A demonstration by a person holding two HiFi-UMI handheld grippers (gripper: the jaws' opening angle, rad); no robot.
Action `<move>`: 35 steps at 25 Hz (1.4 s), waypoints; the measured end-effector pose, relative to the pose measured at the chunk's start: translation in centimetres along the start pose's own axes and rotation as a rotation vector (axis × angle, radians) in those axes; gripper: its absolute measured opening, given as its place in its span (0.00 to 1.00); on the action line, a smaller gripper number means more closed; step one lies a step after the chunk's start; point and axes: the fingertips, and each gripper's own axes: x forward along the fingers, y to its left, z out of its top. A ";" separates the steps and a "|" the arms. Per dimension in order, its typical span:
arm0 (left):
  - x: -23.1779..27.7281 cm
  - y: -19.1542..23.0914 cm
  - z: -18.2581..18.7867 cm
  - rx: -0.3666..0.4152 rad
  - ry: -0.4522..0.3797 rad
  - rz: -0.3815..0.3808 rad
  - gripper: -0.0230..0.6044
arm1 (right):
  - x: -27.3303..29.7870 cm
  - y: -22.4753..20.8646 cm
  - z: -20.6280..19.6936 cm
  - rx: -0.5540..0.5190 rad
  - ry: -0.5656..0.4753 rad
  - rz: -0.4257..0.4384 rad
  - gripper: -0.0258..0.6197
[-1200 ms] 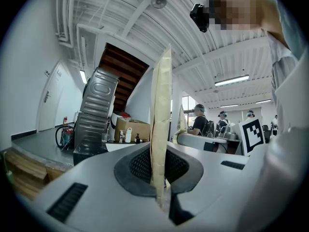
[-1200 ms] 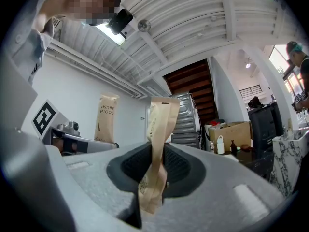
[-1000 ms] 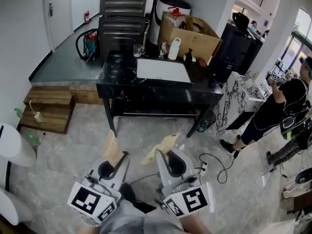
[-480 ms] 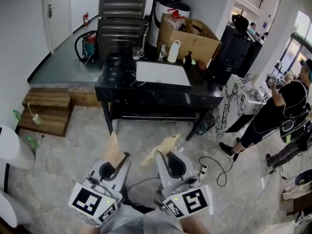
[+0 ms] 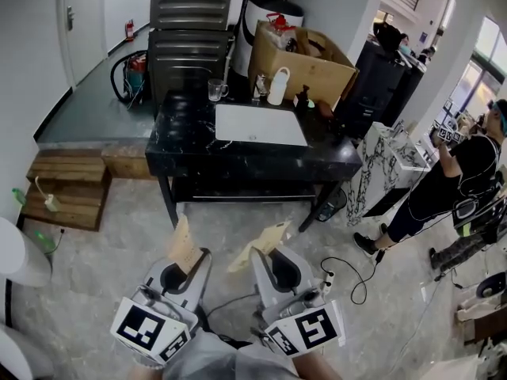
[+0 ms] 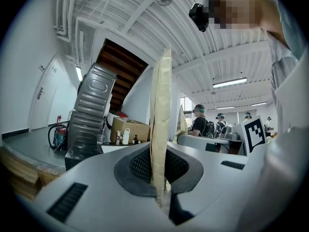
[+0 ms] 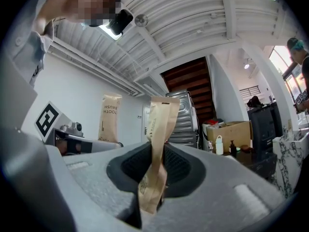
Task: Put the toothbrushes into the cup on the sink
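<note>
Sink counter (image 5: 190,145) ahead | left claw (image 5: 190,258) — clamps toothbrush packet (image 5: 182,242) | right claw (image 5: 265,258) — clamps second packet (image 5: 261,242)

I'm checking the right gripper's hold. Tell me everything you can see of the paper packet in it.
The paper packet is a long, flat sleeve of brown kraft-like paper with small dark print. The right gripper is shut on its lower part, where it is creased and twisted; the upper end stands free, roughly upright. Nothing else touches it.
</note>
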 end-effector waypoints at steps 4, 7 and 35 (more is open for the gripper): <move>1.9 2.2 0.5 -0.002 0.003 -0.013 0.05 | 2.9 -1.0 0.0 -0.001 0.002 -0.009 0.15; 3.1 4.3 0.8 -0.003 0.007 -0.016 0.05 | 5.2 -1.3 -0.2 0.000 0.005 -0.010 0.15; 11.9 23.8 2.4 -0.014 0.007 -0.108 0.05 | 26.0 -3.4 -2.2 -0.019 0.007 -0.101 0.15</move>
